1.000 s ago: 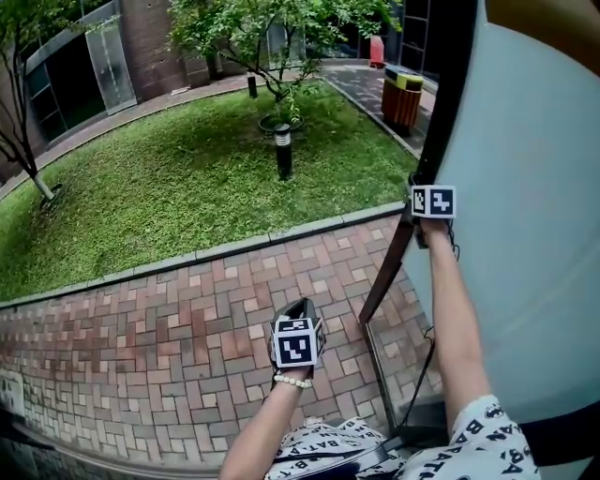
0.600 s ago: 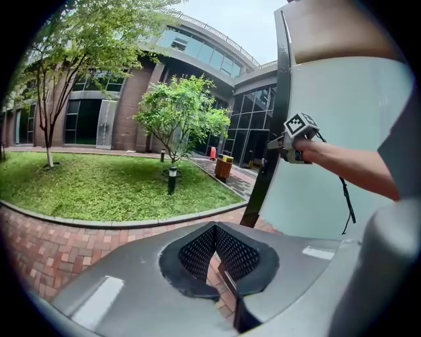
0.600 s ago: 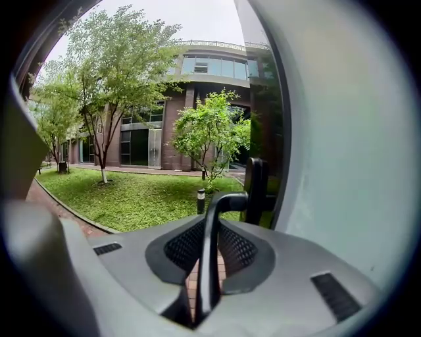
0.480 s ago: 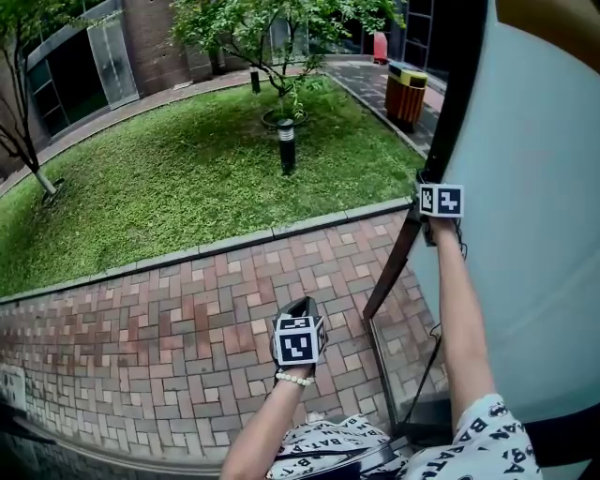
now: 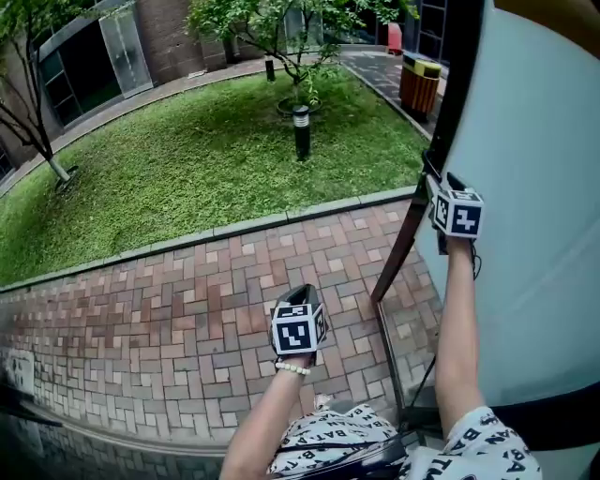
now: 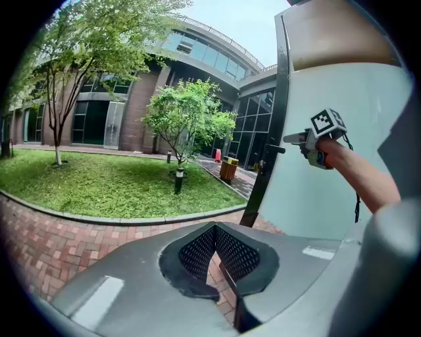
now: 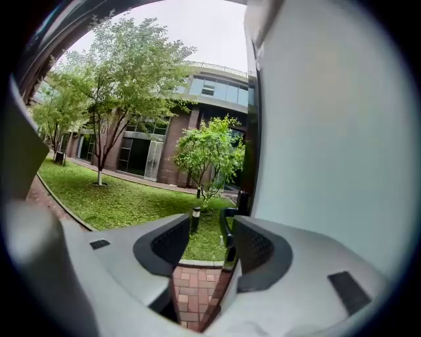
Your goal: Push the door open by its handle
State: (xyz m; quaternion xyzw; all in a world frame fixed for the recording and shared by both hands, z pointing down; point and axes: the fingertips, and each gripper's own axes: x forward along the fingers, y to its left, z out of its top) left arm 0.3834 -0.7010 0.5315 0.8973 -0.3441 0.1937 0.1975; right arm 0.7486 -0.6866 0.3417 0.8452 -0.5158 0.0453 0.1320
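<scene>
Door (image 5: pixel 534 187) stands already swung outward at the right of the head view, a pale panel in a dark frame (image 5: pixel 450 103). Its handle (image 7: pixel 227 230) sits on that dark edge. In the right gripper view the handle shows as a short dark bar, roughly upright, in the gap between the jaws and closer to the right one.

The right gripper (image 5: pixel 433 178) is the nearer one by far and points almost straight at the handle. Its jaws have just been opening and are now spread. The handle lies between them, but the pads do not seem to press on it. Any further push must go forward along the gripper's own line, I think, against the door's edge.

The left gripper (image 5: pixel 298 305) hangs well apart, over the brick paving (image 5: pixel 141 328). Its jaws are pressed together at the tips and hold nothing.

Outside is a courtyard: a lawn (image 5: pixel 187 159) behind a stone kerb, a tree (image 5: pixel 281 19), a lamp post (image 5: pixel 301 131), an orange bin (image 5: pixel 419 84) and a glass-fronted building (image 6: pixel 99 112).
</scene>
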